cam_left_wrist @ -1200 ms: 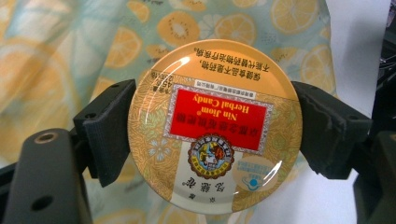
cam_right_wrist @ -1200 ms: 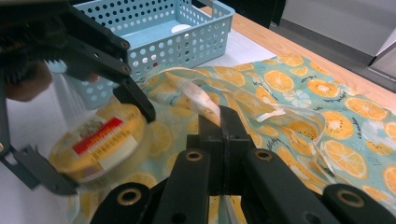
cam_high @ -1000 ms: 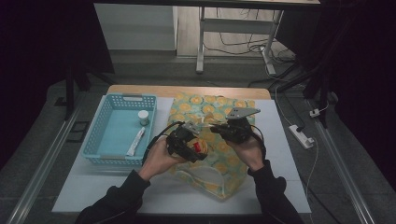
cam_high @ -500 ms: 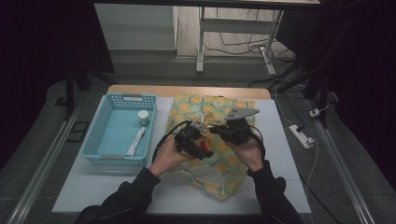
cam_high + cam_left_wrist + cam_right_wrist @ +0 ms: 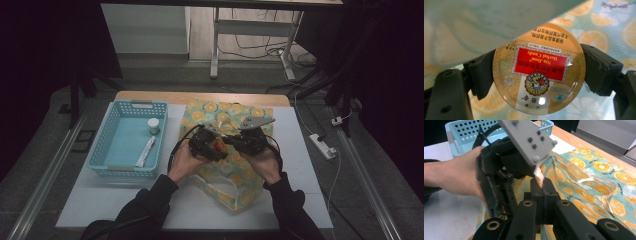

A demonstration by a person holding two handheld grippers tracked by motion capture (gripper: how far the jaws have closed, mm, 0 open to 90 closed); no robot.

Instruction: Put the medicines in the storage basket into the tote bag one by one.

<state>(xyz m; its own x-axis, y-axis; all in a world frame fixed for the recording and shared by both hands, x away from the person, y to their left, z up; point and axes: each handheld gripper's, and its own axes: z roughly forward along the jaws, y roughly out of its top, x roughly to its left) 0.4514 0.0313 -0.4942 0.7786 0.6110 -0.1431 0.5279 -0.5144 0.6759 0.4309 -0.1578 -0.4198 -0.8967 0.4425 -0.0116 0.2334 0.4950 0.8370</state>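
Tin of herbal candy (image 5: pixel 539 68) clamped in left gripper (image 5: pixel 209 145) | right gripper (image 5: pixel 239 142) clenched on orange-print bag (image 5: pixel 250 172) rim | lift rim wide, lower tin level inside.

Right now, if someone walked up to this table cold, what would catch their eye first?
Probably the round candy tin with the red and gold label, clamped between the pads of the left tool at the table's middle. Under it lies the pale green fabric bag printed with orange slices, whose edge the right tool pinches shut. Off to the left sits a light blue perforated plastic basket holding a small white jar and a white tube.
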